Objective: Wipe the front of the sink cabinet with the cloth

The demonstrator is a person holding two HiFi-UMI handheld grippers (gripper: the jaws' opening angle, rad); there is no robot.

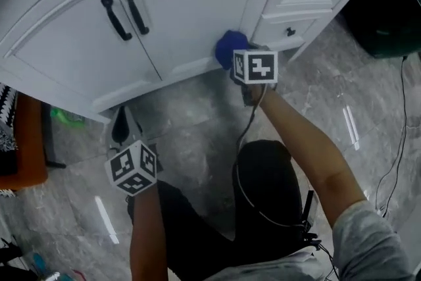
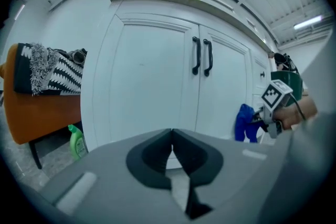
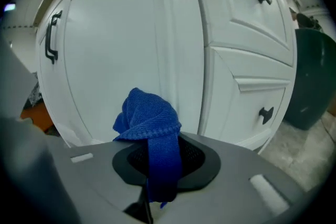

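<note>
The white panelled sink cabinet front (image 1: pixel 66 43) sits dead ahead of the right gripper (image 1: pixel 242 66), which is clamped on the bunched blue knitted cloth (image 3: pixel 149 115). The wad pokes forward off the jaws at the right door (image 1: pixel 197 10), low corner, probably touching, hard to say. The left gripper (image 2: pixel 172 157) is closed on nothing and hangs lower and farther off.

Floor (image 1: pixel 197 115): grey marbled tile, glossy, with streaks of light reflected in it. White cabinet (image 1: pixel 197 3) stands on it from 10 to 1 o'clock. Green bottle (image 2: pixel 77 140) at 9 o'clock, upright, just beside the cabinet base. Orange seat (image 1: pixel 29 141) next to the bottle. Dark green bin (image 1: pixel 388 16) at 2 o'clock. Black cable (image 1: pixel 398 141) trails at 3 o'clock.
</note>
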